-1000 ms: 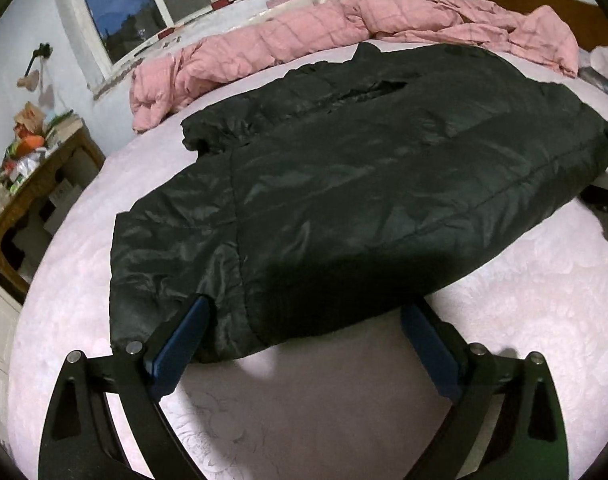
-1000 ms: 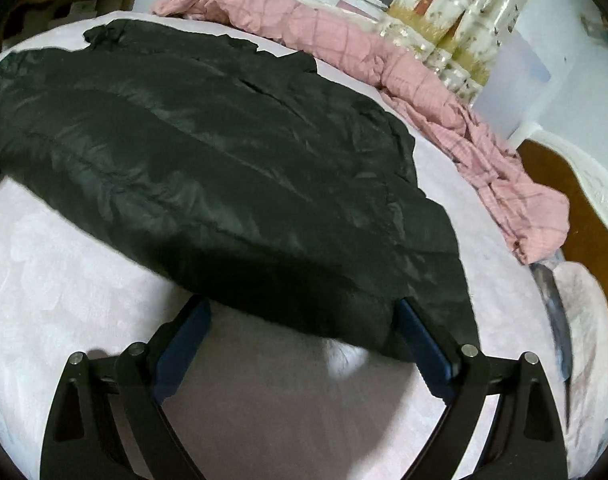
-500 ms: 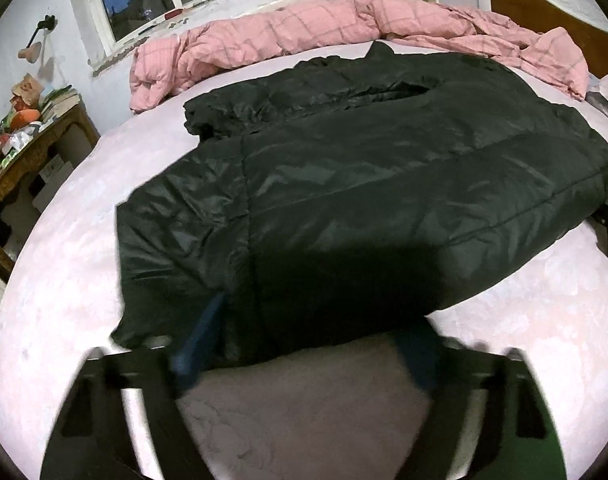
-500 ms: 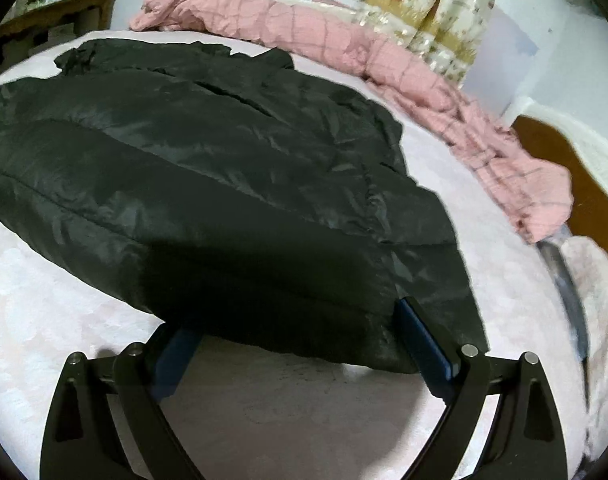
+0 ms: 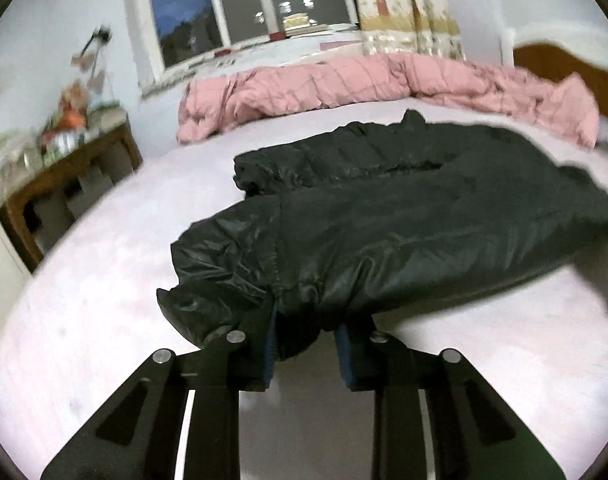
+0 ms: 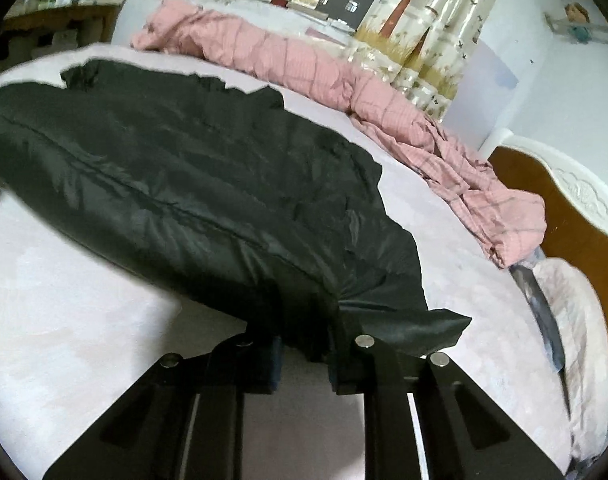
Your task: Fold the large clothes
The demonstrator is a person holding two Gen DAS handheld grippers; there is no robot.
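A black padded jacket (image 5: 404,216) lies spread across the pale pink bed (image 5: 104,280). My left gripper (image 5: 306,340) is closing, and its blue pads pinch the jacket's near edge at the left end, which is bunched and raised off the sheet. In the right wrist view the same jacket (image 6: 176,168) stretches away to the left. My right gripper (image 6: 304,354) is closing too, with the jacket's near right corner squeezed between its pads and lifted; a flap of fabric (image 6: 424,328) sticks out to the right.
A crumpled pink checked quilt (image 5: 344,84) runs along the far side of the bed (image 6: 444,160). A wooden side table (image 5: 64,184) with clutter stands at the left below the window. A brown headboard (image 6: 564,216) and a pillow (image 6: 576,320) are at the right.
Both grippers went from wide open around the jacket's near edge to pinching it. The edge has lifted off the bed and bunched up, and both views have tipped up toward the window.
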